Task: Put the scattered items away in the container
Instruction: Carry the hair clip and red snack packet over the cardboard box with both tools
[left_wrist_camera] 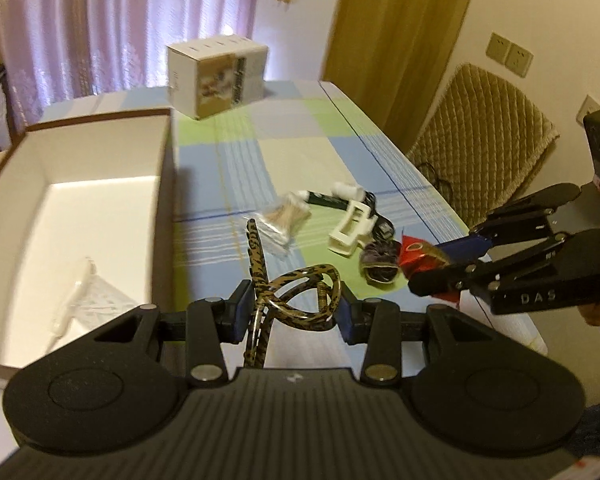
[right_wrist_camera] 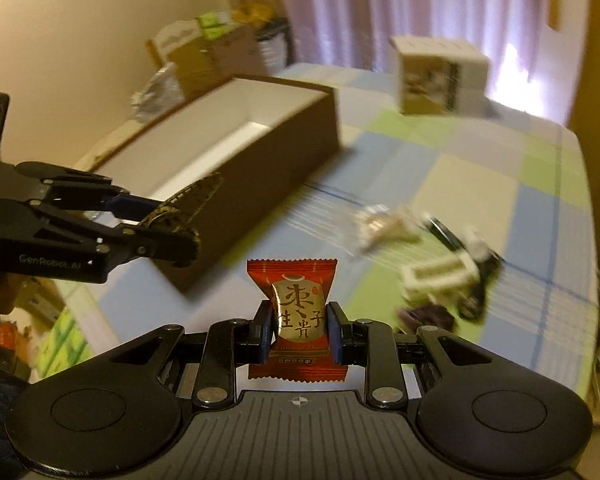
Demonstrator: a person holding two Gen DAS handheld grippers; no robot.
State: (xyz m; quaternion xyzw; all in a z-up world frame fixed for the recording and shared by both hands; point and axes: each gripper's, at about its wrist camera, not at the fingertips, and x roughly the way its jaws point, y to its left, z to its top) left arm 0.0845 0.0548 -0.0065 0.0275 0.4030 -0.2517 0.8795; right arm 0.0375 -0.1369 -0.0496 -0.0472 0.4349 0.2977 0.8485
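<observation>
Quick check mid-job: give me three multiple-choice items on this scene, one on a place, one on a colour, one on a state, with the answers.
1. Where is the open box?
A. Left of the scattered items
B. On the chair
C. On the floor

2. What colour is the candy wrapper?
A. Blue
B. Red and gold
C. Green

3. What is the left gripper doing?
A. Open, empty
B. Resting in the box
C. Shut on the leopard-print hair clip

Answers:
1. A, the box sits on the table left of the pile.
2. B, red ends with a gold centre.
3. C, the clip sits between its fingers.

Glossy foil candy wrapper point(right_wrist_camera: 298, 312), matt cardboard box point(right_wrist_camera: 260, 152)
</observation>
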